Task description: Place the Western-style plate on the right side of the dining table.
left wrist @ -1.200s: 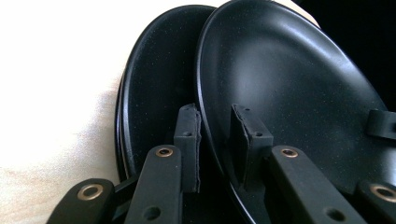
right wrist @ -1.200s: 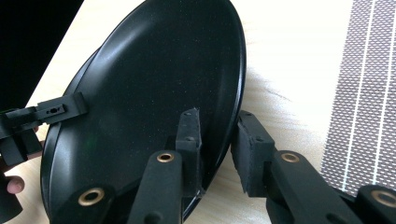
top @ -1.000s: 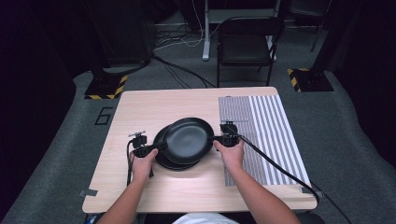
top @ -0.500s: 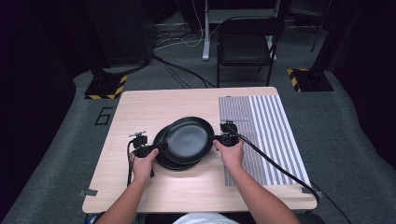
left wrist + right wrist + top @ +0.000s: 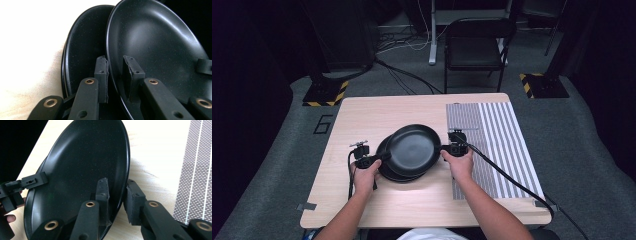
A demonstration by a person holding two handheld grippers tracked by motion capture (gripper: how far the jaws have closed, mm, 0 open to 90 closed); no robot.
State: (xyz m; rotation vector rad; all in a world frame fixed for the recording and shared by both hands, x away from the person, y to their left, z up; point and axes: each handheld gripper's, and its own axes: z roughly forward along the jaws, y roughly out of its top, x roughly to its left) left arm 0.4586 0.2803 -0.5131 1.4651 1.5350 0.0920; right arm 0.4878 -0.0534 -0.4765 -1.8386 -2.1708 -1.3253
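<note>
Two black plates are stacked at the middle of the wooden table (image 5: 362, 120). The top plate (image 5: 412, 149) sits shifted up and right over the lower plate (image 5: 393, 176). My left gripper (image 5: 384, 156) is shut on the top plate's left rim. In the left gripper view the pads (image 5: 101, 75) straddle the top plate's (image 5: 155, 45) rim, with the lower plate (image 5: 85, 50) behind. My right gripper (image 5: 444, 148) is shut on the opposite rim. In the right gripper view its jaws (image 5: 117, 195) clamp the top plate's (image 5: 82, 170) edge, and the left gripper (image 5: 30, 181) shows across it.
A grey striped mat (image 5: 497, 130) covers the table's right part, just beside my right hand. A black chair (image 5: 474, 50) stands beyond the far edge, with cables on the floor. Bare wood lies in front of and behind the plates.
</note>
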